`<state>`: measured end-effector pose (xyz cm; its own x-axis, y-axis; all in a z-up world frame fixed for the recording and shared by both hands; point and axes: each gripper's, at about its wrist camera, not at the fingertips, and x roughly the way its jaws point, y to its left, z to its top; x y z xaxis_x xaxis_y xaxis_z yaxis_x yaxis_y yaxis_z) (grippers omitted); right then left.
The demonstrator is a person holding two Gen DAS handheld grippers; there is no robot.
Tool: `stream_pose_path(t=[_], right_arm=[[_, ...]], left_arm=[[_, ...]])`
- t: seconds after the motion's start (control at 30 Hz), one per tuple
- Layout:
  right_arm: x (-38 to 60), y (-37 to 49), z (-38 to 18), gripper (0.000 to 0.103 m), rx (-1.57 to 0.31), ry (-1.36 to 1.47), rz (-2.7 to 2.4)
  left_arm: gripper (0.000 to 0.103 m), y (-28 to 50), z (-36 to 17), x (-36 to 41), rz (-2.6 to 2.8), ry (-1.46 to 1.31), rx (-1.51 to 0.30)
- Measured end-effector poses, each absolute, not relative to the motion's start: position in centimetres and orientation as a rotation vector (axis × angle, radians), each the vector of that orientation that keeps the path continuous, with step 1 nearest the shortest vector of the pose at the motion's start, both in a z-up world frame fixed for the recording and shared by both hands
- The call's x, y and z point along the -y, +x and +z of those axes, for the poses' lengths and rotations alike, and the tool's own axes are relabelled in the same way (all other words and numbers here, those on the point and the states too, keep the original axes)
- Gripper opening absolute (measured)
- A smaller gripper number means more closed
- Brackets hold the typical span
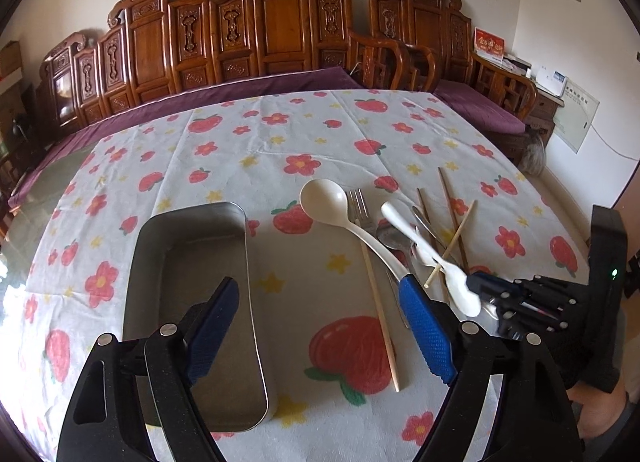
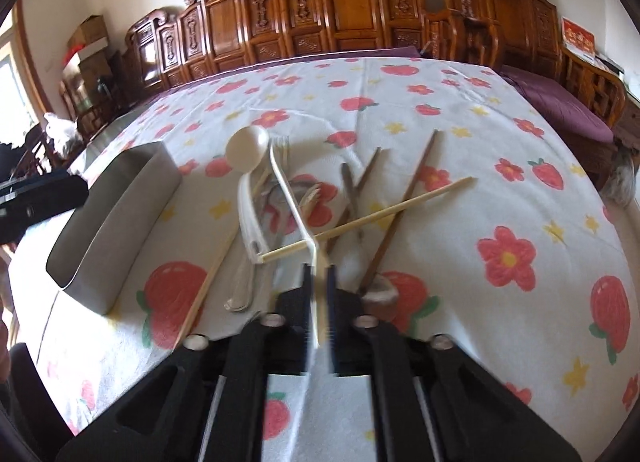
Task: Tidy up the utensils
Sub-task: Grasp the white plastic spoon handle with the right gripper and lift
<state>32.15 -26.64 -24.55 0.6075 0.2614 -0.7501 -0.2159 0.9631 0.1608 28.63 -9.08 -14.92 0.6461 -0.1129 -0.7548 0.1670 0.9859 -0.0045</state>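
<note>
A pile of utensils lies on the flowered tablecloth (image 1: 280,134): a cream ladle (image 1: 324,196), a metal fork (image 1: 358,204), a metal spoon (image 1: 390,238), several chopsticks (image 1: 380,322) and a white spoon (image 1: 424,250). An empty metal tray (image 1: 192,262) sits left of them. My left gripper (image 1: 320,322) is open, above the tray's right edge and the table. My right gripper (image 2: 320,274) is shut on the white spoon (image 2: 290,198), gripping its bowl end, handle pointing away. The right gripper also shows in the left wrist view (image 1: 480,286).
Carved wooden benches (image 1: 276,22) with purple cushions stand behind the table. The tray (image 2: 116,214) is at the left in the right wrist view, the ladle (image 2: 246,146) and crossed chopsticks (image 2: 368,222) ahead of the fingers. The table's right edge drops to the floor.
</note>
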Motion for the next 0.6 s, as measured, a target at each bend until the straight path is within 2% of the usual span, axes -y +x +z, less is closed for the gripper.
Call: stream_pose_path(t=[0.33,0.43,0.57,0.6], right_arm=[[28.5,32.6,-23.9,0.001,-0.861,0.124,0.266],[28.6,32.8,-24.1,0.005,-0.873,0.146,0.296],[27.4,32.8,-24.5,0.033,-0.875,0.116,0.326],[27.0,32.9,-24.6,0.034,-0.878,0.105,0.331]], left_arm=[[0.079,30.0,-16.6,10.3,-0.163,0.084,-0.893],[0.079,30.3,-17.0,10.6,-0.161,0.089,-0.9],[0.079,30.2,-17.5,10.8,-0.162,0.094,-0.909],[0.079,30.2,-17.6,10.8,-0.163,0.094,-0.911]])
